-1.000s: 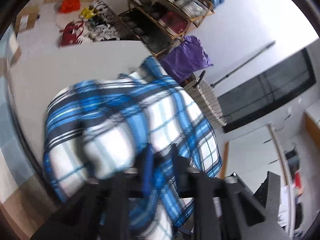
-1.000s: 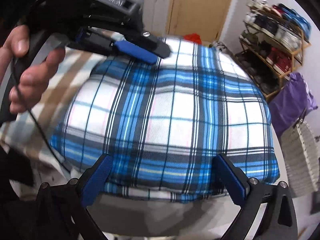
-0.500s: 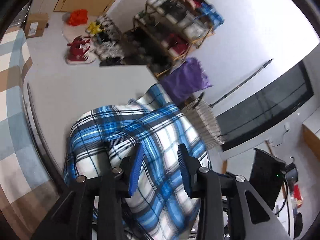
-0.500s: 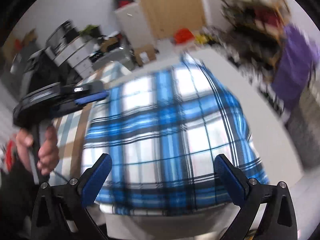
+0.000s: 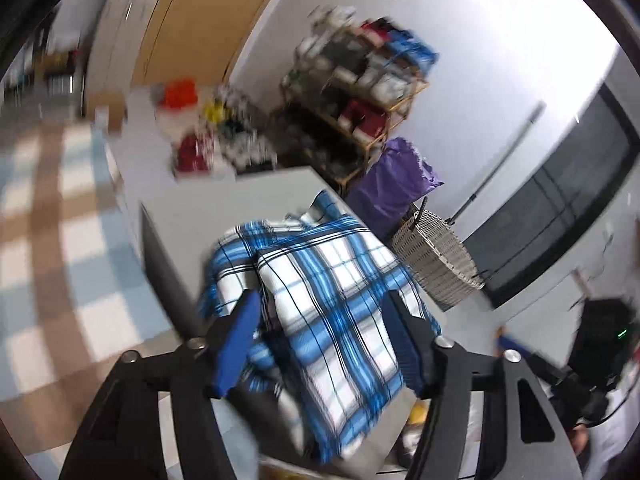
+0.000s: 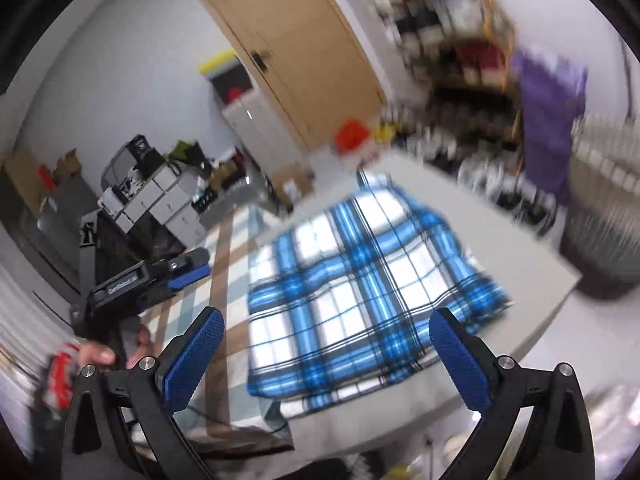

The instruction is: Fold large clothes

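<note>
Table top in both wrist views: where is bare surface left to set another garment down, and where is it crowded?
Bare grey table lies between the folded blue plaid garment and the edge facing the purple bag, plus a strip beyond the garment toward the door. In the left wrist view, bare top borders the garment's far side. The near edge is crowded: the garment reaches it.

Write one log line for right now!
plaid shirt: folded on table | left hand-held gripper: opening, empty | right hand-held gripper: open, empty

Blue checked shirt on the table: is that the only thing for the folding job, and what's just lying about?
For the job:
blue-and-white checked shirt
grey table

Lying about:
purple bag
woven wicker basket
wooden shoe rack
orange thing on the floor
</note>
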`<control>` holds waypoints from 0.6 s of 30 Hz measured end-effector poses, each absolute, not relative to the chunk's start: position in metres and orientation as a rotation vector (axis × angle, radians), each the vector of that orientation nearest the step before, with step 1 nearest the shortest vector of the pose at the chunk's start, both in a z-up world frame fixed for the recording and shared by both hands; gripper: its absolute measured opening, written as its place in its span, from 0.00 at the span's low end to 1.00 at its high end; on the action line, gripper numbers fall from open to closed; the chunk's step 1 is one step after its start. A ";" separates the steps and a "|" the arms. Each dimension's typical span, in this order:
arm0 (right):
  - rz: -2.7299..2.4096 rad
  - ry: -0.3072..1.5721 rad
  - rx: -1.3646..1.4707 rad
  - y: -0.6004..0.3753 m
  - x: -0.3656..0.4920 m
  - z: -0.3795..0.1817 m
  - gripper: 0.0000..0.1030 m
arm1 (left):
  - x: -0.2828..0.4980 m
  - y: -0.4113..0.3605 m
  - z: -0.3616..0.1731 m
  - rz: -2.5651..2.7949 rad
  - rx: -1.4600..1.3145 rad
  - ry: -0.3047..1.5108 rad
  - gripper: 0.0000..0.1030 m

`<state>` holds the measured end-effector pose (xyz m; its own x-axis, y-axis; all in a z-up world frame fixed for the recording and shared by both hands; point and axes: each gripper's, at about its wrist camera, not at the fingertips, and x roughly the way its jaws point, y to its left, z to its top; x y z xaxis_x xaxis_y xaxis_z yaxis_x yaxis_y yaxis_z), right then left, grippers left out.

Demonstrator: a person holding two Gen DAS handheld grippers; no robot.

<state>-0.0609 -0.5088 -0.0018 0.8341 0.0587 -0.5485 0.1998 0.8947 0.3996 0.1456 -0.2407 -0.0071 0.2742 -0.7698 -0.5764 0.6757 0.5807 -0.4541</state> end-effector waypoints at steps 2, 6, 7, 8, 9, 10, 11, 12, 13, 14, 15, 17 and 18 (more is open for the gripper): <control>-0.115 0.511 0.390 -0.482 -0.093 0.012 1.00 | 0.113 -0.225 0.010 -0.956 -0.064 0.772 0.63; -0.182 0.383 0.302 -0.439 -0.123 0.023 1.00 | 0.060 -0.198 0.034 -0.887 0.021 0.612 0.80; -0.202 0.353 0.283 -0.425 -0.134 0.024 1.00 | 0.038 -0.188 0.042 -0.866 0.039 0.550 0.81; -0.211 0.333 0.270 -0.418 -0.141 0.023 1.00 | 0.023 -0.183 0.046 -0.844 0.057 0.508 0.85; -0.236 0.312 0.254 -0.408 -0.151 0.022 1.00 | 0.010 -0.177 0.049 -0.825 0.072 0.469 0.87; -0.255 0.289 0.242 -0.399 -0.160 0.022 1.00 | -0.003 -0.174 0.051 -0.792 0.087 0.427 0.93; -0.259 0.280 0.238 -0.393 -0.167 0.019 1.00 | -0.007 -0.176 0.048 -0.771 0.097 0.402 0.97; -0.260 0.276 0.238 -0.385 -0.174 0.018 1.00 | -0.020 -0.169 0.048 -0.757 0.097 0.368 0.98; -0.256 0.277 0.246 -0.379 -0.181 0.016 1.00 | -0.031 -0.164 0.044 -0.751 0.087 0.343 0.99; -0.256 0.285 0.252 -0.374 -0.186 0.014 1.00 | -0.034 -0.164 0.039 -0.742 0.088 0.344 0.99; -0.258 0.295 0.257 -0.368 -0.192 0.012 1.00 | -0.042 -0.160 0.035 -0.735 0.093 0.356 0.99; -0.265 0.303 0.258 -0.359 -0.204 0.008 1.00 | -0.051 -0.154 0.025 -0.736 0.074 0.385 0.99; -0.285 0.295 0.251 -0.354 -0.212 0.007 1.00 | -0.056 -0.150 0.020 -0.728 0.069 0.396 0.99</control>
